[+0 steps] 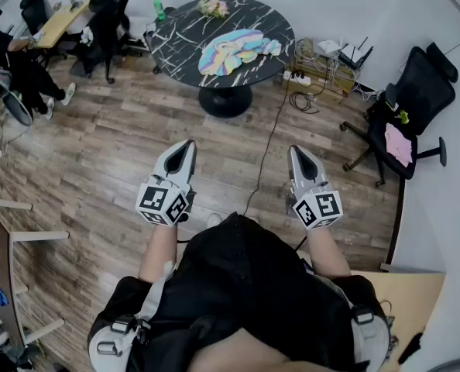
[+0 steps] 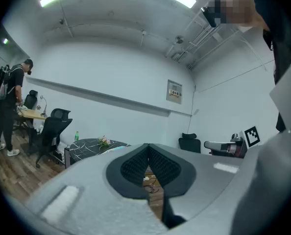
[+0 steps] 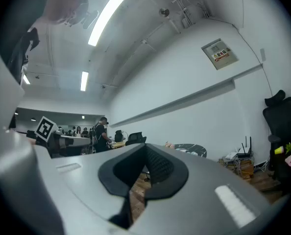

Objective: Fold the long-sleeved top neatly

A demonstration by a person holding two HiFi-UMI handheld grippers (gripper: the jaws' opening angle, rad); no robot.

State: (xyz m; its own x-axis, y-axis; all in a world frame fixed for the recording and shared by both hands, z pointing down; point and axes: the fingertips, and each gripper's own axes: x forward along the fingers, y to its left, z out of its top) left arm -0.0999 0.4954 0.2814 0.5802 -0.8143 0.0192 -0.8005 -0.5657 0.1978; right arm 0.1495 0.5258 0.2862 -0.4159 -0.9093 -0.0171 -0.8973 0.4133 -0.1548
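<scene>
A pastel, multicoloured top [image 1: 231,50] lies crumpled on the round black marbled table [image 1: 183,29] at the far side of the room. My left gripper [image 1: 188,146] and right gripper [image 1: 295,152] are held level in front of the person's body, well short of the table. Both are shut with nothing between the jaws. In the left gripper view my left gripper [image 2: 148,156] points across the room at the table [image 2: 89,146]. In the right gripper view my right gripper [image 3: 145,155] points the same way, with the table [image 3: 192,150] small in the distance.
Wooden floor lies between me and the table. A black cable [image 1: 267,142] runs across it. A black office chair [image 1: 408,107] with a pink item stands at right, cardboard boxes with routers [image 1: 327,64] by the wall. Another chair [image 1: 106,22], a desk and a person [image 1: 13,60] are at far left.
</scene>
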